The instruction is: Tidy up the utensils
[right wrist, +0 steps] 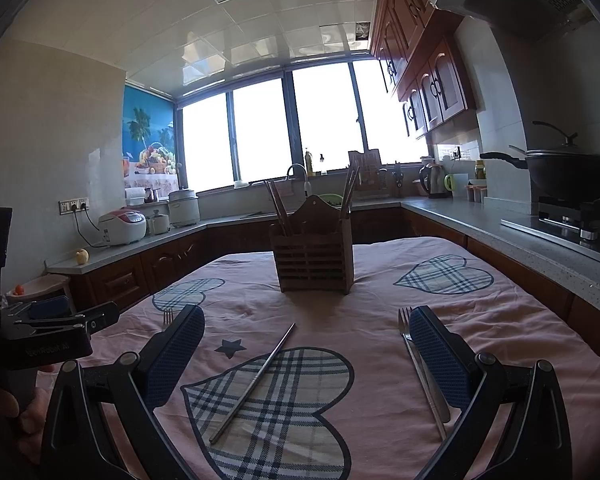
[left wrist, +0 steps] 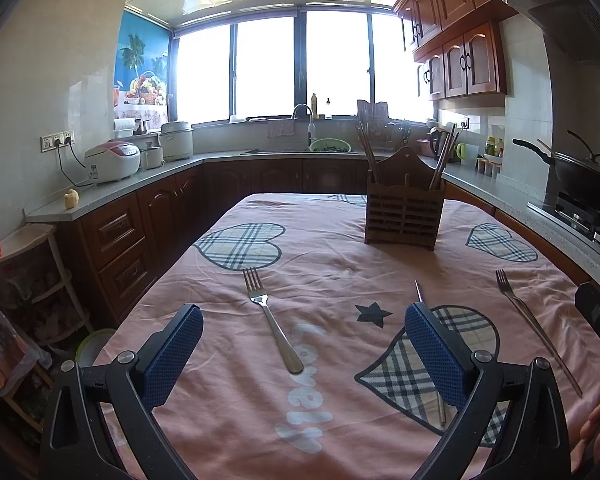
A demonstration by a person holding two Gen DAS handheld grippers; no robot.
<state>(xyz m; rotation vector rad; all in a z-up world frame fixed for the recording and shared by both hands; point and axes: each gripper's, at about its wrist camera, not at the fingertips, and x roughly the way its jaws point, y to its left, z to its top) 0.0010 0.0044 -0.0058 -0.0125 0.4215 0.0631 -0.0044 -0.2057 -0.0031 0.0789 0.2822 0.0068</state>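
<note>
Pink cloth with plaid hearts covers the table (left wrist: 328,280). Both hand-held grippers hover low over its near end, side by side, each with jaws spread wide and holding nothing. Between the fingers of the left gripper (left wrist: 304,322) lies a fork (left wrist: 270,316). A metal chopstick (right wrist: 256,378) lies between the fingers of the right gripper (right wrist: 307,322), and a second fork (right wrist: 418,364) rests just beside its right finger. Farther back stands a slatted wooden utensil holder (right wrist: 314,258) with chopsticks upright in it.
</note>
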